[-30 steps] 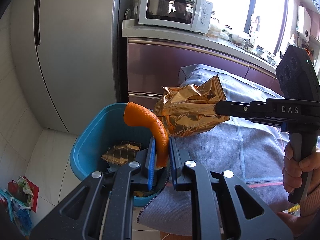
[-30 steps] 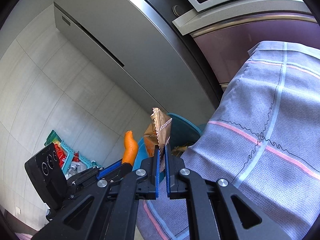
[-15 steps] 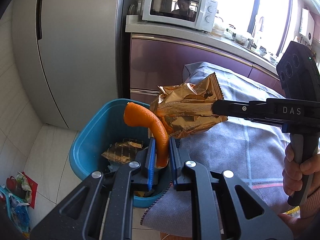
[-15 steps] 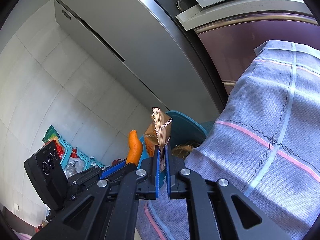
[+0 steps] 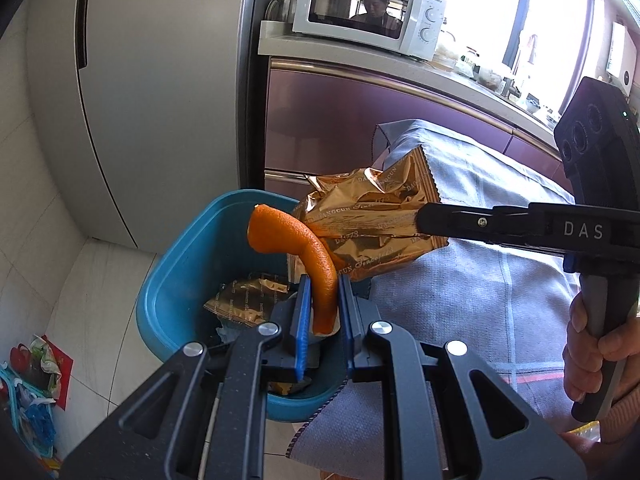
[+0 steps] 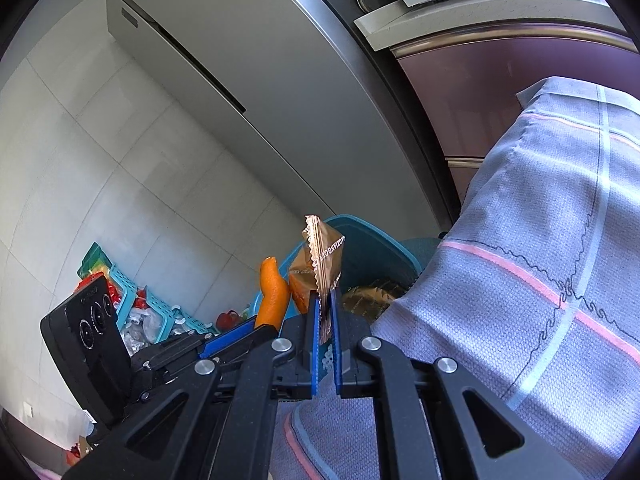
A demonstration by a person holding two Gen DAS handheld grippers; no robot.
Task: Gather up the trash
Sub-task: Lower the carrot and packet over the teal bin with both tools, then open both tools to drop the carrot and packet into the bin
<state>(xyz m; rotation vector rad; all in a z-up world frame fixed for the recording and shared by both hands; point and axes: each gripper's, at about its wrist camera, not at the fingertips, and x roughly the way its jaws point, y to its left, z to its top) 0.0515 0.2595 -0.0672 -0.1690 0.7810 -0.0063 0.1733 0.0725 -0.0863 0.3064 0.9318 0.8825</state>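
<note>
My left gripper (image 5: 322, 292) is shut on a curved strip of orange peel (image 5: 308, 252), held above the blue bin (image 5: 176, 280). My right gripper (image 6: 325, 308) is shut on the edge of a crumpled gold snack wrapper (image 6: 320, 264), which hangs over the bin's right rim beside the peel in the left wrist view (image 5: 372, 220). The bin (image 6: 372, 240) holds another gold wrapper (image 5: 244, 300) and other scraps. The right gripper reaches in from the right in the left wrist view (image 5: 424, 220); the left gripper shows low left in the right wrist view (image 6: 264, 326).
A table with a grey-blue checked cloth (image 5: 500, 280) stands right of the bin, its edge touching it. A steel fridge (image 5: 160, 100), purple cabinets (image 5: 360, 128) and a microwave (image 5: 368, 12) lie behind. Baskets with clutter (image 6: 132, 300) sit on the tiled floor at left.
Both grippers have shifted slightly toward the bin, still holding the peel and the wrapper. The grips have not changed.
</note>
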